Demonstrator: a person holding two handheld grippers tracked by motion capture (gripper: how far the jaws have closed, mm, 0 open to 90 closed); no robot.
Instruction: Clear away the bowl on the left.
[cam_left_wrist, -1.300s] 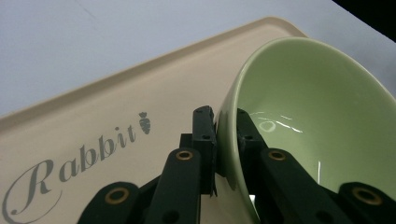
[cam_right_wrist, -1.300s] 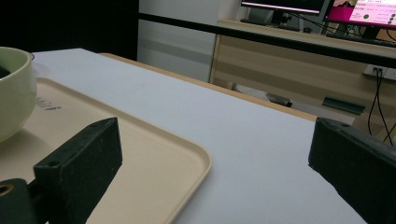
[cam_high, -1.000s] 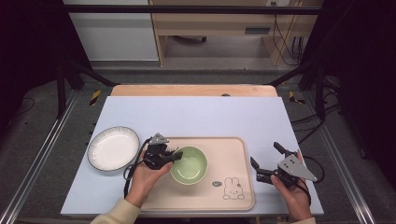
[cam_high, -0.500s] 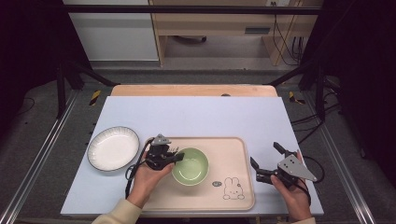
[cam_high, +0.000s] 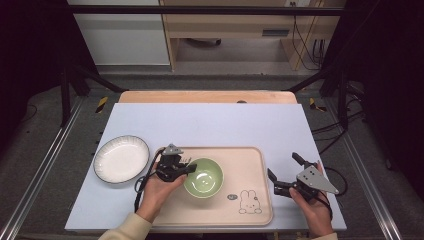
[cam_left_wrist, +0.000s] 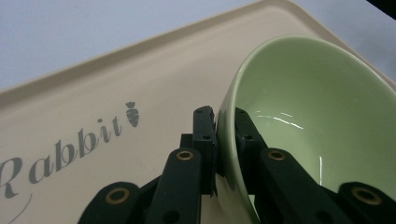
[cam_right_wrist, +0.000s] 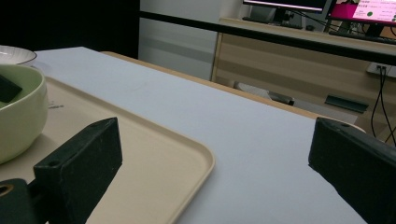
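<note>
**Green bowl clamped at its rim on the tray**

At the far left of the table (cam_high: 210, 122) sits a white plate (cam_high: 121, 159), empty, resting on the pale blue surface just beside the tray (cam_high: 250, 165). Next to it, the left gripper (cam_high: 189, 169) reaches over the tray's left edge and is clamped on the near rim of the green bowl (cam_high: 204, 176). In the left gripper view one jaw presses the outside wall of the bowl (cam_left_wrist: 317, 116) and the other the inside, with the rim pinched between them. The bowl stands on the left half of the beige tray and holds nothing; only a glossy reflection shows inside. The tray carries a rabbit drawing (cam_high: 249, 201) toward its right front corner, and the word "Rabbit" (cam_left_wrist: 70, 149) is printed on it. At the far right, the right gripper (cam_high: 285, 175) hangs just off the tray's right edge over the table, its jaws spread wide apart, gripping nothing.
</note>
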